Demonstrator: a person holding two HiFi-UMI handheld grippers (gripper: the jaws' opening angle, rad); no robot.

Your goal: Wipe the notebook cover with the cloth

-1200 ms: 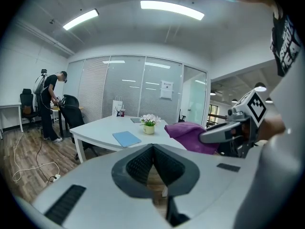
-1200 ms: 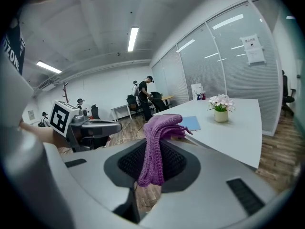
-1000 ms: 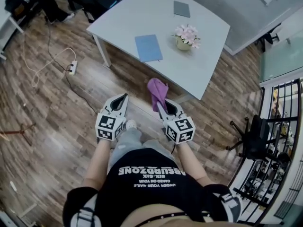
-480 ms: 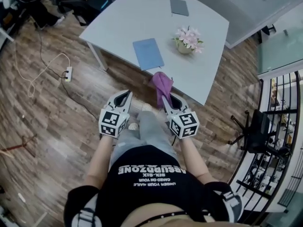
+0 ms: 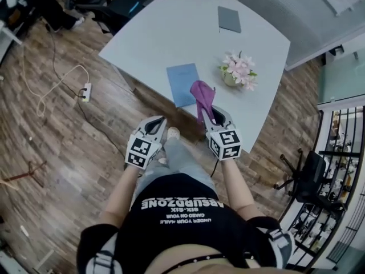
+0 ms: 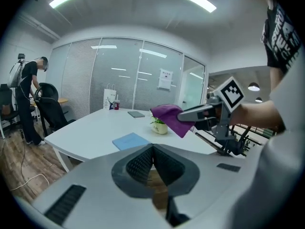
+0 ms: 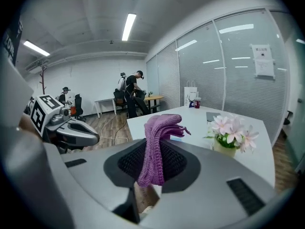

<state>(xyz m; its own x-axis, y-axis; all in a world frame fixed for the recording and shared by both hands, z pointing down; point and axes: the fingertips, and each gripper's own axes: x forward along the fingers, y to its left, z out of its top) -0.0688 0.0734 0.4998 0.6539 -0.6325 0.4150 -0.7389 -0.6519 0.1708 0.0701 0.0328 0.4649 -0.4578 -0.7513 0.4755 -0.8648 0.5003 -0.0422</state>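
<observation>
A blue notebook [image 5: 183, 84] lies flat near the front edge of the white table [image 5: 171, 27]; the left gripper view shows the notebook [image 6: 131, 140] too. My right gripper [image 5: 212, 114] is shut on a purple cloth [image 5: 203, 95] that sticks up past the jaws, just right of the notebook at the table edge. The cloth [image 7: 158, 142] hangs pinched between the jaws in the right gripper view. My left gripper [image 5: 154, 124] is shut with nothing in it, held over the floor short of the table.
A pot of pink flowers [image 5: 239, 70] stands right of the notebook. A grey notebook [image 5: 229, 19] lies farther back. A power strip and cable [image 5: 85, 90] lie on the wood floor at left. Office chairs [image 5: 308, 170] stand at right. People stand by desks [image 7: 131, 97] in the distance.
I have come closer to the table. Both grippers moved forward, and the right one with the cloth now reaches the table edge beside the blue notebook.
</observation>
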